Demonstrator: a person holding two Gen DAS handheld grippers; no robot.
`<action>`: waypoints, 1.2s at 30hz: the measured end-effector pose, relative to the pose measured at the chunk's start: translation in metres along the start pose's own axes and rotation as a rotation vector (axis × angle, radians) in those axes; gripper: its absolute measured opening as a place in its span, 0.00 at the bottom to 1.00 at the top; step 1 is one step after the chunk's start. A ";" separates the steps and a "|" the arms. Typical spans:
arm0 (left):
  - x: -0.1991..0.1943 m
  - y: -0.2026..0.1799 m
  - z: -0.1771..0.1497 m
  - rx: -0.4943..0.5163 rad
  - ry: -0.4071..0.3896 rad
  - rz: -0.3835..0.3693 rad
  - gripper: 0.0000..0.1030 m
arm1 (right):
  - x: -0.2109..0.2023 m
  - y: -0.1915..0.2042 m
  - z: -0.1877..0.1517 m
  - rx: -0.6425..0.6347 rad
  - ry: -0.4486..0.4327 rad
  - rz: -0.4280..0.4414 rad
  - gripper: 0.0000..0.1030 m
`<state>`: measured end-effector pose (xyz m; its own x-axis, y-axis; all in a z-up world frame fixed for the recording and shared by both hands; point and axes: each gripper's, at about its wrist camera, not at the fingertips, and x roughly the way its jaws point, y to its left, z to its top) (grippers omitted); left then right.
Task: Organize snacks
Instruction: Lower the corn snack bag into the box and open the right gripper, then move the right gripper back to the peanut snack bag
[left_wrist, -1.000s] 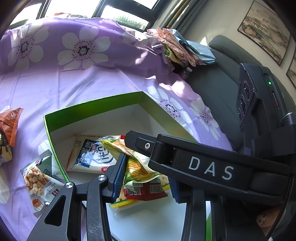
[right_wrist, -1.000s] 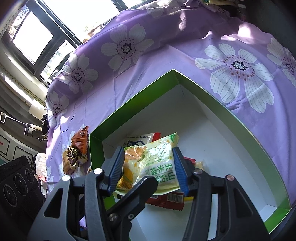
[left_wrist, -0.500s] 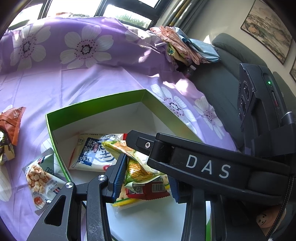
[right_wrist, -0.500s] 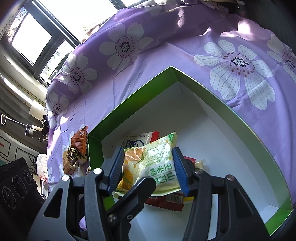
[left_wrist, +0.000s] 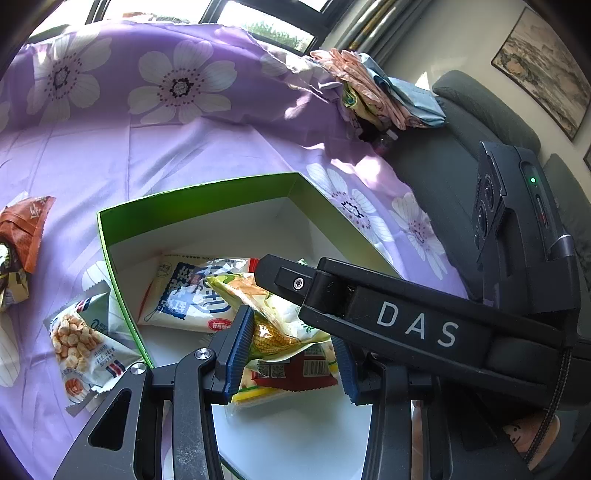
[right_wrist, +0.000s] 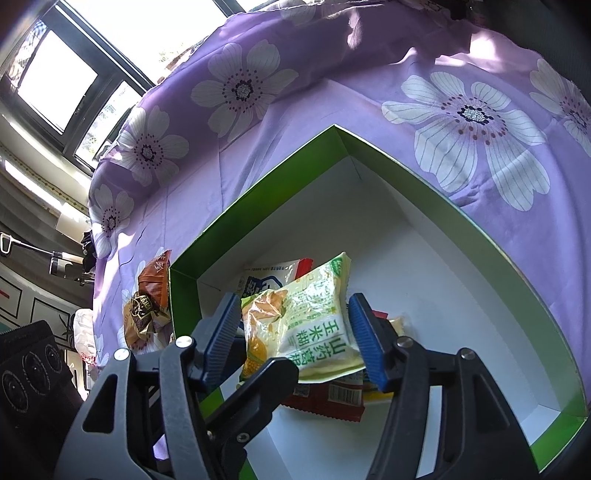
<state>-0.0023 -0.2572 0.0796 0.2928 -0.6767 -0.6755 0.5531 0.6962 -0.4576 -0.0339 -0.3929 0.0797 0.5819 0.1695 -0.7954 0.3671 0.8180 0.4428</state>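
A green box (left_wrist: 192, 205) (right_wrist: 255, 203) with a white inside stands open on the cloth. Over its near corner my right gripper (right_wrist: 291, 297) is opening. The yellow-green corn packet (right_wrist: 314, 325) (left_wrist: 251, 295) sits between its blue pads, and the left pad stands off it. One of the right gripper's fingers (left_wrist: 369, 310) crosses the left wrist view. My left gripper (left_wrist: 291, 325) has its pads close together around the packet's lower end. I cannot see whether they press on it. Under the packet lie a white-and-blue packet (left_wrist: 184, 295) and a red packet (left_wrist: 295, 373).
Left of the box, on the purple flowered cloth (left_wrist: 147, 147), lie a bean snack packet (left_wrist: 81, 343), an orange-brown packet (left_wrist: 26, 229) (right_wrist: 155, 273) and a dark gold one (right_wrist: 142, 314). Folded clothes (left_wrist: 380, 96) and a grey sofa (left_wrist: 461, 147) lie behind on the right.
The right gripper's pads have spread apart from the corn packet's sides. The packet has stayed where it was. The left gripper has not moved.
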 end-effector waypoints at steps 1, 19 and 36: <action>-0.001 0.000 0.000 -0.001 -0.002 -0.006 0.40 | -0.001 0.000 0.000 0.002 -0.003 -0.002 0.61; -0.065 0.012 -0.012 0.029 -0.116 0.050 0.58 | -0.022 0.003 0.001 0.018 -0.093 -0.010 0.80; -0.167 0.149 -0.054 -0.210 -0.272 0.313 0.80 | -0.023 0.055 -0.009 -0.116 -0.152 -0.065 0.90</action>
<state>-0.0106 -0.0279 0.0931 0.6299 -0.4450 -0.6365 0.2437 0.8914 -0.3821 -0.0336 -0.3467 0.1183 0.6658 0.0363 -0.7453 0.3267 0.8838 0.3350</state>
